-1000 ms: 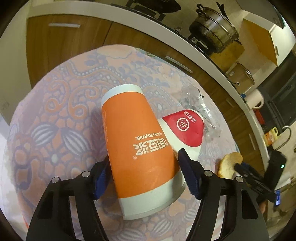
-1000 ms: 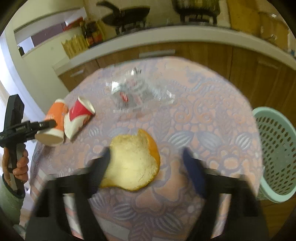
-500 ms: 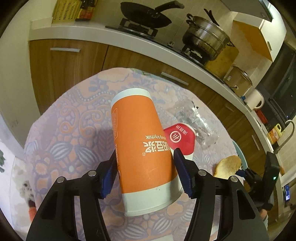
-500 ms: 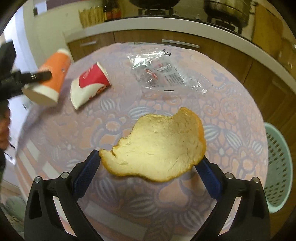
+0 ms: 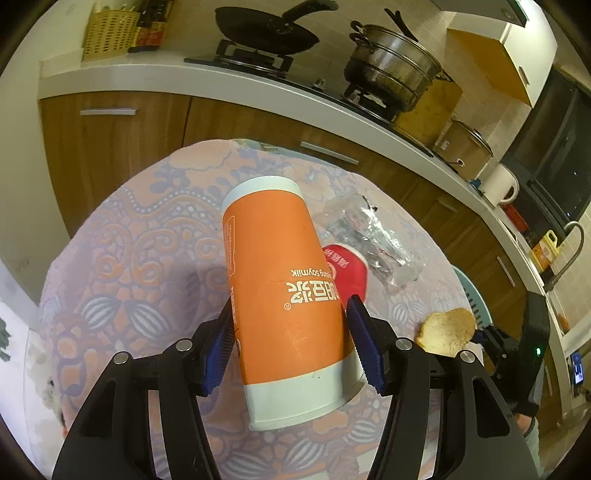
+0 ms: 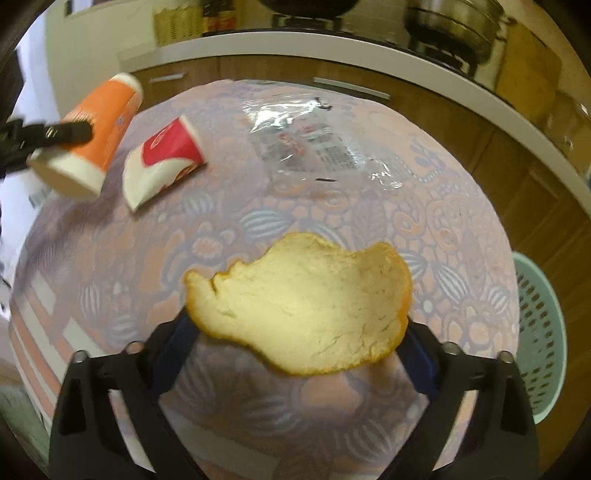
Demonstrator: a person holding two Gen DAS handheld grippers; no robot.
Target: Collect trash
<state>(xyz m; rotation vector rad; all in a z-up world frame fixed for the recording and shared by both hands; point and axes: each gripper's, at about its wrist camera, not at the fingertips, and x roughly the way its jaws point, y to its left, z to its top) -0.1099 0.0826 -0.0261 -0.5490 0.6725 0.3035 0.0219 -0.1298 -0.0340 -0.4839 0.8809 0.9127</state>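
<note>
Item: orange cup (image 5: pixel 280 291), clamped between left gripper (image 5: pixel 291 343) fingers, long axis pointing away from them. Item: peel (image 6: pixel 303 306), spanning right gripper (image 6: pixel 299 354) fingers, clamped edge to edge; basket (image 6: pixel 543 332) lies right of them.

This is a kitchen with warm, yellowish light. A round bench (image 5: pixel 122 258) wears a cloth with purple and orange flowers. Behind it run brown wooden cupboards (image 5: pixel 122 147) under a long white counter (image 5: pixel 207 79). A black pan (image 5: pixel 266 33) and a big steel pot (image 5: pixel 391 68) sit on the stove. A white kettle (image 5: pixel 500 184) stands farther along.
</note>
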